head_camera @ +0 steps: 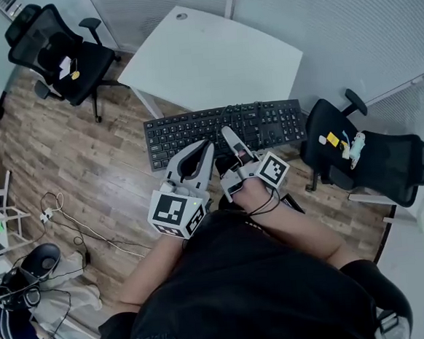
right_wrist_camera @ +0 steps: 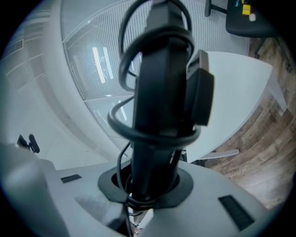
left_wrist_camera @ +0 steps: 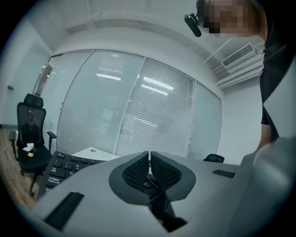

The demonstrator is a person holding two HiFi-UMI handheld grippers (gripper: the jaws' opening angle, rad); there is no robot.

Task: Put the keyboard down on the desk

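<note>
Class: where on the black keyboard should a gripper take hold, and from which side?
Probably the long near edge of the keyboard, mid-length, approached level from the person's side: it is flat and thin, so jaws close across its thickness, as the right gripper does.

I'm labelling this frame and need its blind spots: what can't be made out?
Head view: near edge of keyboard, hidden under left gripper and right gripper.
Head view: key legends, too small.
Left gripper view: dark bit low between the fingers, unidentifiable.
Right gripper view: much of the desk, blocked by the close, blurred keyboard.
</note>
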